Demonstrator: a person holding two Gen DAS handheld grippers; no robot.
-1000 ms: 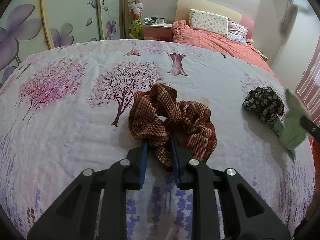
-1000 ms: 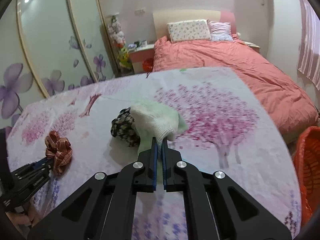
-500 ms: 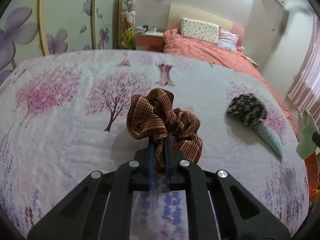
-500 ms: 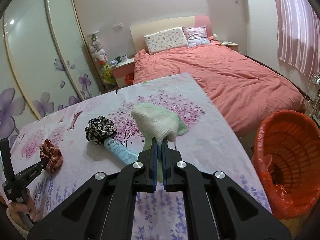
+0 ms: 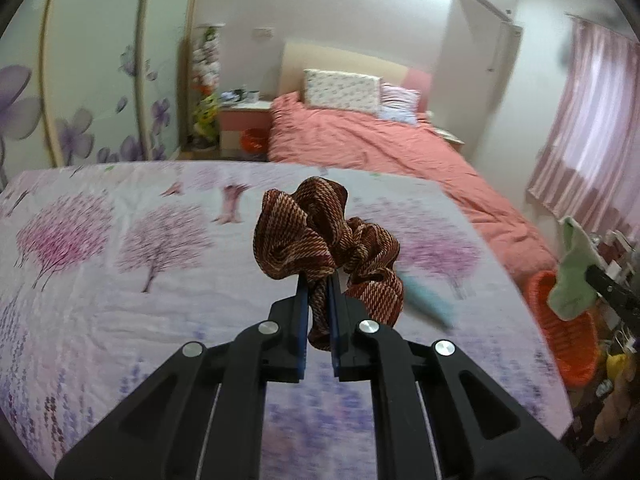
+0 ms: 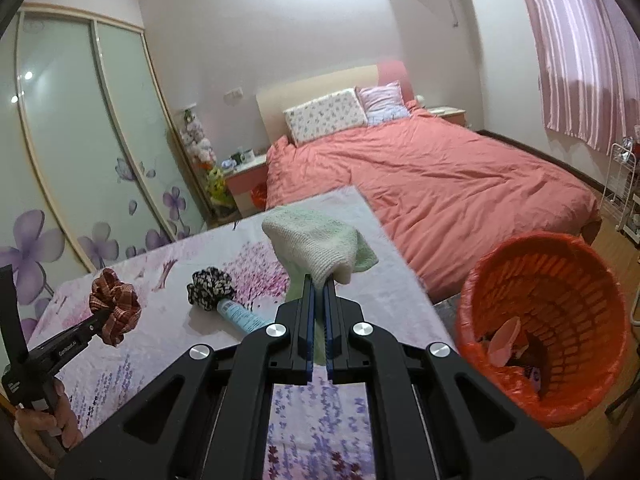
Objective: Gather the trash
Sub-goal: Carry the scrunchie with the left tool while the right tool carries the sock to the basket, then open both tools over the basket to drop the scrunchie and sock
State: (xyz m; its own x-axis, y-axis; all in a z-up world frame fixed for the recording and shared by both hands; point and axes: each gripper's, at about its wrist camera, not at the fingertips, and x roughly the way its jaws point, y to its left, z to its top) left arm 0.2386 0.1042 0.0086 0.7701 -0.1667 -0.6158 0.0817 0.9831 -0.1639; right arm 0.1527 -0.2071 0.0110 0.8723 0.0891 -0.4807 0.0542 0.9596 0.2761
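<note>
My left gripper (image 5: 318,286) is shut on a brown striped scrunchie (image 5: 320,228) and holds it above the floral-cloth table (image 5: 120,280). It also shows in the right wrist view (image 6: 116,304). My right gripper (image 6: 319,282) is shut on a pale green sock (image 6: 320,246), lifted near the table's right edge; the sock also shows in the left wrist view (image 5: 570,284). An orange trash basket (image 6: 560,280) stands on the floor to the right, with some trash inside. A black-and-white scrunchie (image 6: 210,284) and a light blue tube (image 6: 242,316) lie on the table.
A bed with a pink duvet (image 6: 440,184) stands behind the table. A sliding wardrobe with flower prints (image 6: 80,152) lines the left wall. A nightstand (image 6: 244,184) sits beside the bed. A white wire rack (image 6: 624,196) stands at the far right.
Both grippers have risen and swung right. The left one shut on the brown scrunchie and lifted it off the table. The right one carried the sock toward the orange basket.
</note>
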